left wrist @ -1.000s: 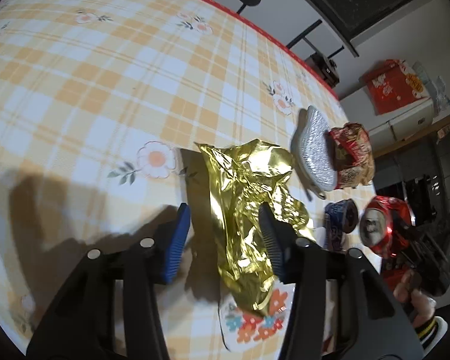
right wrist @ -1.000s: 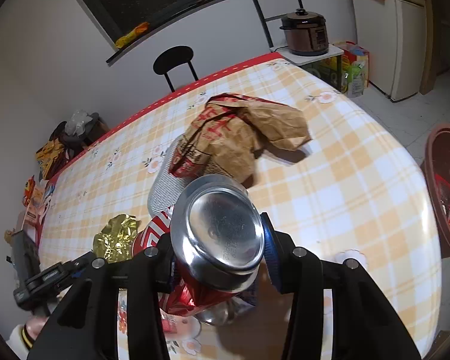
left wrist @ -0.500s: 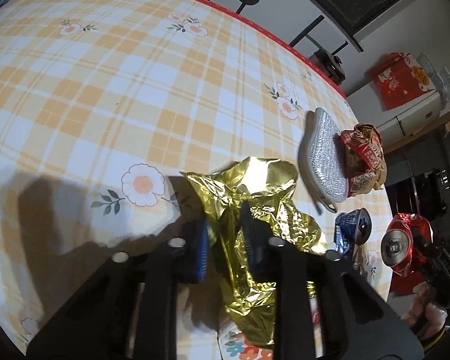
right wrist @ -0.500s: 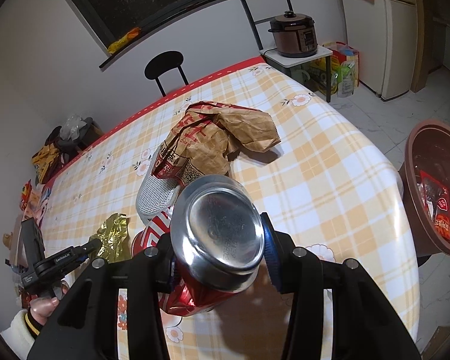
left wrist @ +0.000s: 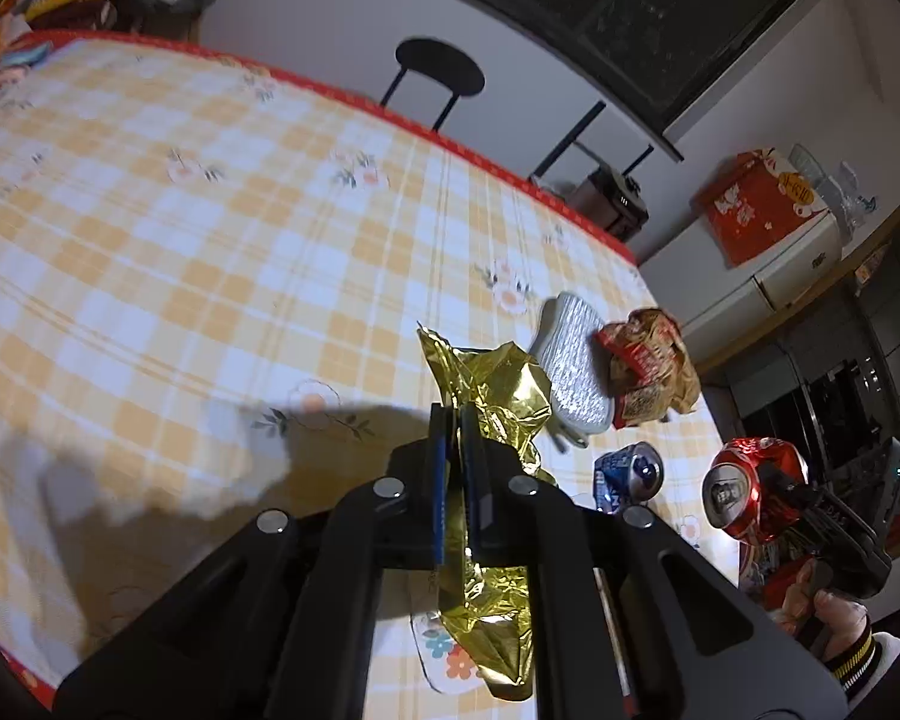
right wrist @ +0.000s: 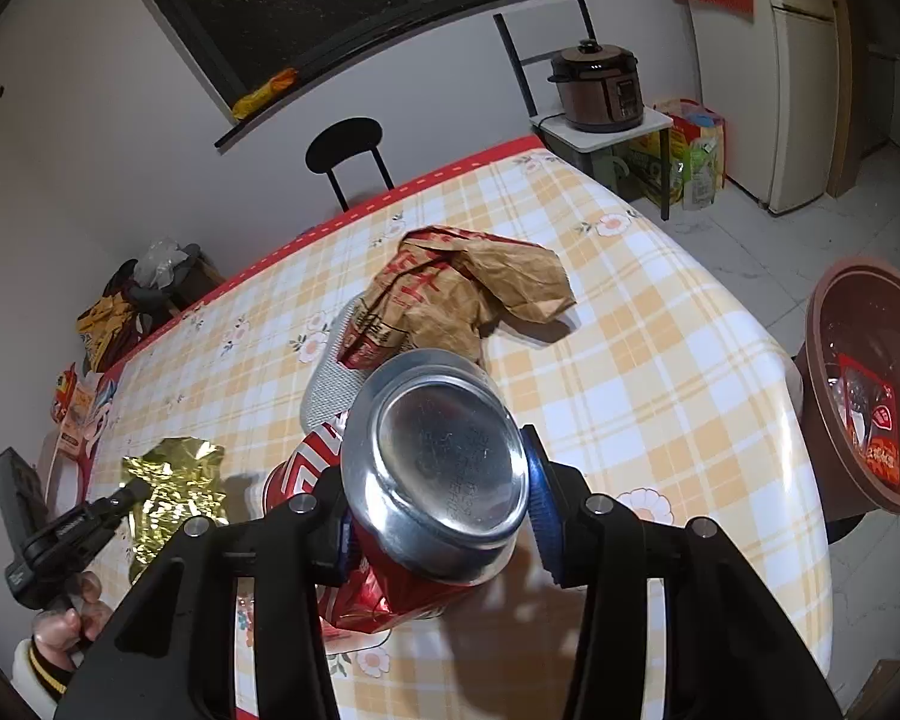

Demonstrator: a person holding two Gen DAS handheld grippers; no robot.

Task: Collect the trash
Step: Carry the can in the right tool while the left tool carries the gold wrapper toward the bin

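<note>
My left gripper point(left wrist: 455, 420) is shut on a crumpled gold foil wrapper point(left wrist: 498, 396) and holds it lifted off the checked table point(left wrist: 210, 252); the wrapper also shows in the right wrist view point(right wrist: 174, 492). My right gripper point(right wrist: 438, 480) is shut on a crushed red can point(right wrist: 438, 468), held above the table; it also shows in the left wrist view point(left wrist: 750, 492). A crumpled brown and red paper bag point(right wrist: 450, 294), a grey flat pad point(left wrist: 573, 366) and a blue can point(left wrist: 630, 474) lie on the table.
A brown bin point(right wrist: 870, 384) with red wrappers inside stands on the floor beyond the table's right edge. A black chair point(right wrist: 348, 150) stands at the far side. A rice cooker point(right wrist: 600, 84) sits on a small stand, with a fridge point(right wrist: 804, 60) behind.
My left gripper closed on the gold wrapper and lifted it off the table. My right gripper raised the red can and the bin came into view.
</note>
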